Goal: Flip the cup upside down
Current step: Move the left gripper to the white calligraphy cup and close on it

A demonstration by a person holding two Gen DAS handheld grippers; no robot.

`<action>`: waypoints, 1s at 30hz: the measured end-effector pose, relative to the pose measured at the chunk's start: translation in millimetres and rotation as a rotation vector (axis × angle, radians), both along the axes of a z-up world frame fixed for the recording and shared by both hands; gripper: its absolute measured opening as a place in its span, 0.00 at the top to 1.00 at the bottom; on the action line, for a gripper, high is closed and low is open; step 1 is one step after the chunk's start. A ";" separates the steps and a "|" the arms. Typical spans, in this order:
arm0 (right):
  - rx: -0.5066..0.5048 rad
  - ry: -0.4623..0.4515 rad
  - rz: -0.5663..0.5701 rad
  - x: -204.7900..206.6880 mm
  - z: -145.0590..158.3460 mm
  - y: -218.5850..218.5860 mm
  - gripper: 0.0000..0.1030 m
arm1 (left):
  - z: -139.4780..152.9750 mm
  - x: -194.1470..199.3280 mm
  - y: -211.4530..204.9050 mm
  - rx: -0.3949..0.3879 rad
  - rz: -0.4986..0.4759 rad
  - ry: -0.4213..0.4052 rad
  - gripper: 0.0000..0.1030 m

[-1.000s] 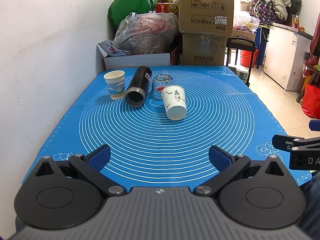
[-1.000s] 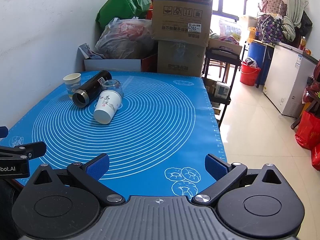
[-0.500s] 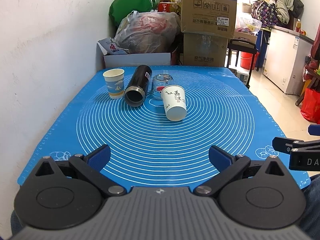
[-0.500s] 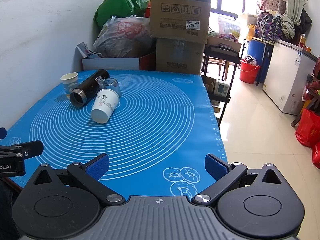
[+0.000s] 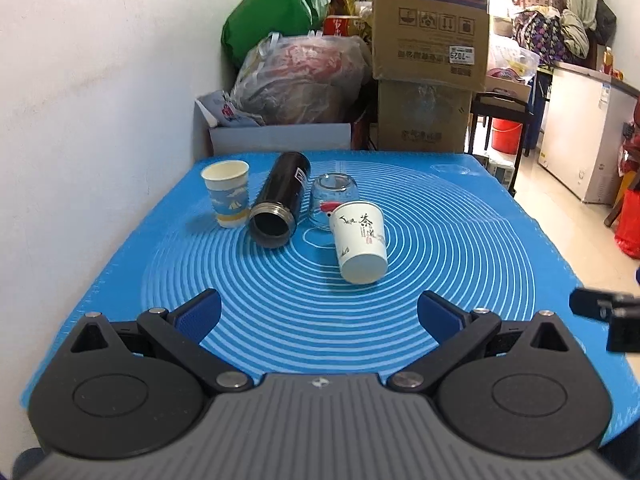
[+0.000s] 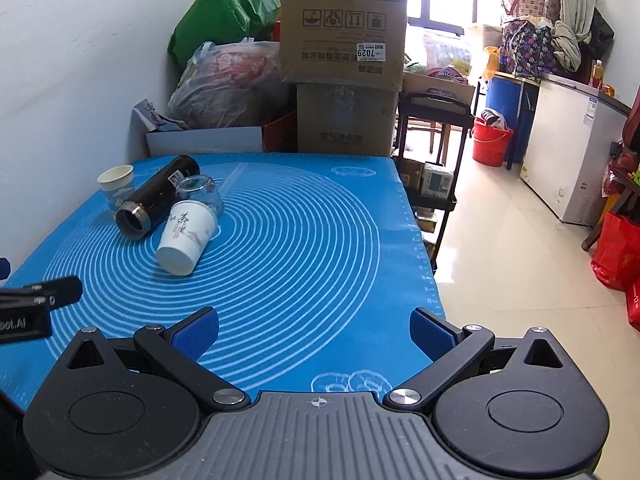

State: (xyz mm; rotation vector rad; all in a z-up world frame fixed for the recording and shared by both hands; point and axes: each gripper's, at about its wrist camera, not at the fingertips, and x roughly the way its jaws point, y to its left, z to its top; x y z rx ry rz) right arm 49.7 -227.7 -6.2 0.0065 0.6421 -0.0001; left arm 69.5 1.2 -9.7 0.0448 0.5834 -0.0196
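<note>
A white paper cup with black writing (image 5: 361, 246) (image 6: 187, 237) lies on its side on the blue mat (image 5: 460, 240) (image 6: 304, 240), its closed base toward me. A second paper cup with a blue pattern (image 5: 227, 193) (image 6: 116, 185) stands upright at the far left. A black flask (image 5: 281, 199) (image 6: 157, 196) lies on its side between them, with a clear glass (image 5: 333, 198) (image 6: 201, 193) mouth down behind the white cup. My left gripper (image 5: 319, 314) is open and empty, in front of the cups. My right gripper (image 6: 314, 332) is open and empty over the mat's near right part.
A white wall runs along the table's left side. Cardboard boxes (image 6: 344, 60), bagged clutter (image 5: 296, 80) and a white box stand behind the far edge. The table's right edge drops to a tiled floor with a black cart (image 6: 432, 152), a red bucket and a freezer.
Both grippers have moved a little forward toward the cups, which look larger now. Both stay open. The cups, flask and glass have not moved.
</note>
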 end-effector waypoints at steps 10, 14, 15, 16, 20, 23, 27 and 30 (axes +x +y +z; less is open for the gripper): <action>-0.002 0.055 -0.021 40.8 -23.2 -5.1 0.00 | -28.4 95.5 -8.9 -0.011 0.037 0.058 0.00; -0.008 0.075 -0.036 55.0 -34.7 -7.5 0.00 | -42.9 128.4 -17.5 -0.006 0.033 0.092 0.00; -0.009 0.078 -0.040 57.9 -36.9 -8.6 0.00 | -45.2 133.7 -19.5 -0.004 0.029 0.097 0.00; -0.008 0.081 -0.044 61.2 -39.0 -9.6 0.00 | -48.7 139.4 -22.5 0.002 0.023 0.101 0.00; 0.002 0.093 -0.060 74.9 -46.5 -15.0 0.00 | -65.2 161.1 -33.0 0.043 0.022 0.129 0.01; 0.008 0.095 -0.066 81.5 -50.5 -17.3 0.00 | -75.5 171.5 -35.4 0.046 0.019 0.157 0.13; 0.017 0.102 -0.069 88.2 -55.6 -19.9 0.00 | -85.4 180.3 -36.0 0.037 0.001 0.198 0.41; 0.016 0.110 -0.068 89.9 -59.4 -20.3 0.00 | -86.3 179.0 -34.3 0.024 -0.013 0.188 0.43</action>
